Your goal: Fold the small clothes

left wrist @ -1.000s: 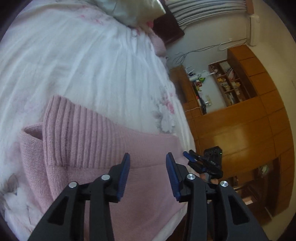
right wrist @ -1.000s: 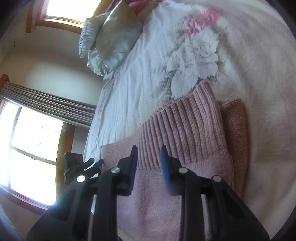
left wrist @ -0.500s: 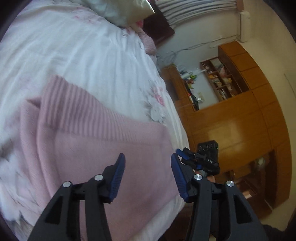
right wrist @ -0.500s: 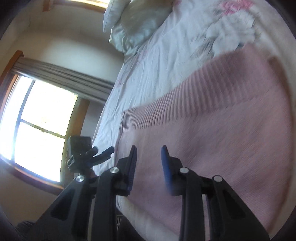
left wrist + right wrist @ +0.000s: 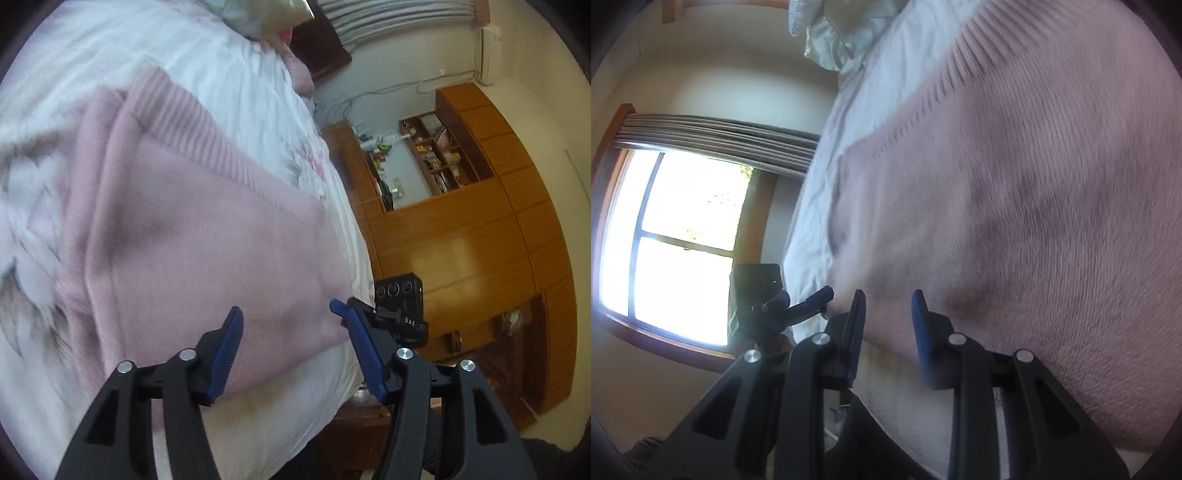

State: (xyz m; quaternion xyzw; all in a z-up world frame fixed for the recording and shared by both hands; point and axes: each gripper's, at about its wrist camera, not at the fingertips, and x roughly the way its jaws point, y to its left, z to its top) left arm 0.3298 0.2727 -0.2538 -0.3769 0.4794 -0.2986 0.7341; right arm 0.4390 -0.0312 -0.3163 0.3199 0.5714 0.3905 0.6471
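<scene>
My left tongs (image 5: 291,332) hang spread wide above the near hem of the folded pink knitted sweater (image 5: 207,236), with nothing between their blue pads. The sweater lies flat on the white, flower-printed bedspread (image 5: 229,77) close to the bed's near edge, its ribbed band pointing toward the pale pillows (image 5: 846,40). My right tongs (image 5: 888,312) sit over the near left corner of the same sweater (image 5: 1034,184), parted by a narrower gap and gripping nothing; the knit fills most of that view. Beyond the bed stand an orange wooden cabinet wall (image 5: 461,240) and a bright window (image 5: 672,243) under a pleated curtain.
</scene>
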